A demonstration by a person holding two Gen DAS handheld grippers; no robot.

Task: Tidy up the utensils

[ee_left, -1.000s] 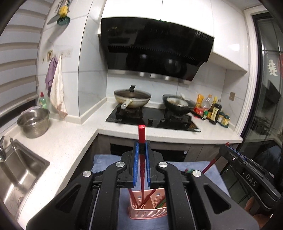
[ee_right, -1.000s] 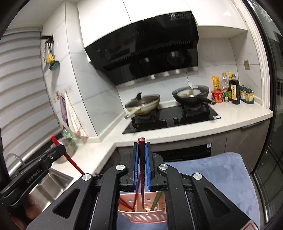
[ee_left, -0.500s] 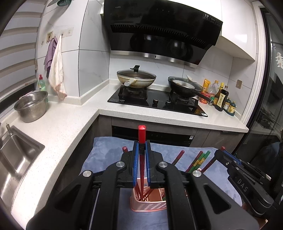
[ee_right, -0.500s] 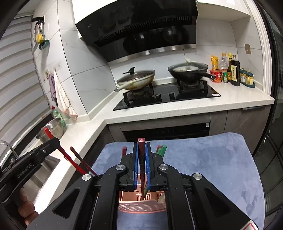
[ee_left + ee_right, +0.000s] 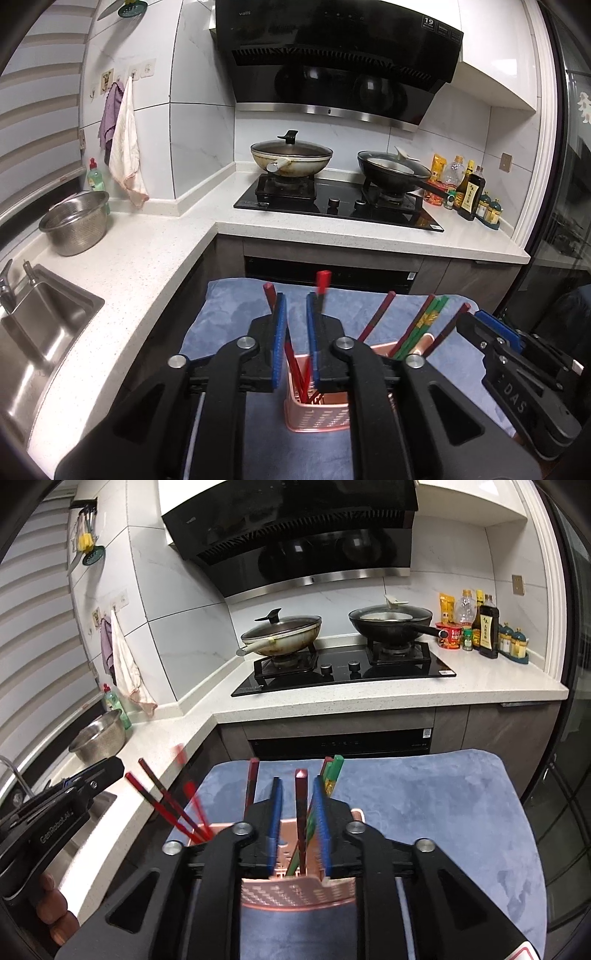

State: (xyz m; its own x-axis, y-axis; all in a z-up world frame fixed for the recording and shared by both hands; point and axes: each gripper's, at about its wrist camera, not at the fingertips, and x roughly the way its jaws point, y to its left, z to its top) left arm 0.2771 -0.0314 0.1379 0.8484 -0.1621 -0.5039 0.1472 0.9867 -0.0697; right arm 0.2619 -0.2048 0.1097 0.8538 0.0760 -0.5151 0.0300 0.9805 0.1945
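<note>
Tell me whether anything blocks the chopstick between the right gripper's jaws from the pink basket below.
Nothing visible does. The dark red chopstick stands between the right gripper jaws, which have just been opening, its lower end already inside the pink perforated plastic basket. Other red and green chopsticks lean beside it, not under it.

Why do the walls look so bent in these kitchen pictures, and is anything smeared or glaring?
Both wrist views come through fisheye lenses, so straight tile lines and the counter bow outward, with dark corners. In the right wrist view one bright red chopstick is smeared, a faint ghost above it; the rest is sharp. In the left wrist view the glossy range hood mirrors the two pans as dark round shapes.
</note>
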